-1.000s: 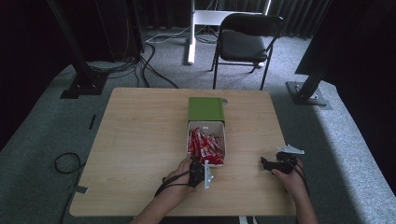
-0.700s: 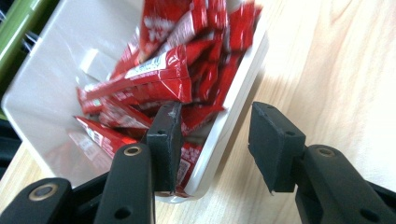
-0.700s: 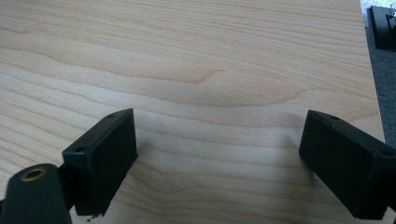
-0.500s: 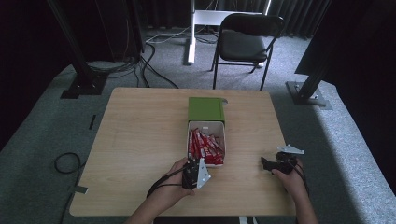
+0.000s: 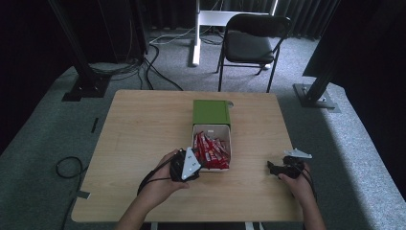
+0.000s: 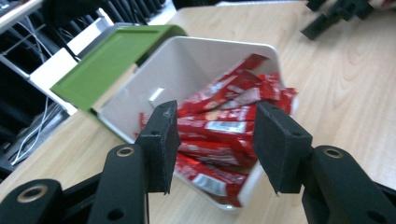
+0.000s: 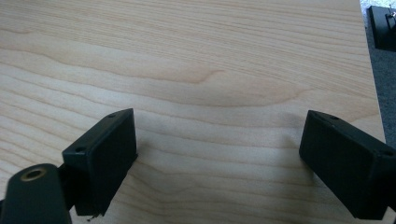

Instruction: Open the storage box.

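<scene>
Inside a white box (image 5: 212, 130) with a slid-back green lid (image 5: 211, 112), red sachets (image 6: 224, 126) lie lengthwise, directly ahead of the left hand-held gripper (image 6: 212, 144), jaws just opening, nothing between them. Well apart on the counter (image 5: 143, 124), the right hand-held gripper (image 7: 217, 161) rests spread wide.

L gripper (image 5: 191, 165) lifts off the red packets (image 5: 210, 149) in the white box (image 5: 230, 141) & pulls back toward the near table edge; jaws have just been opening, nothing between them.
</scene>
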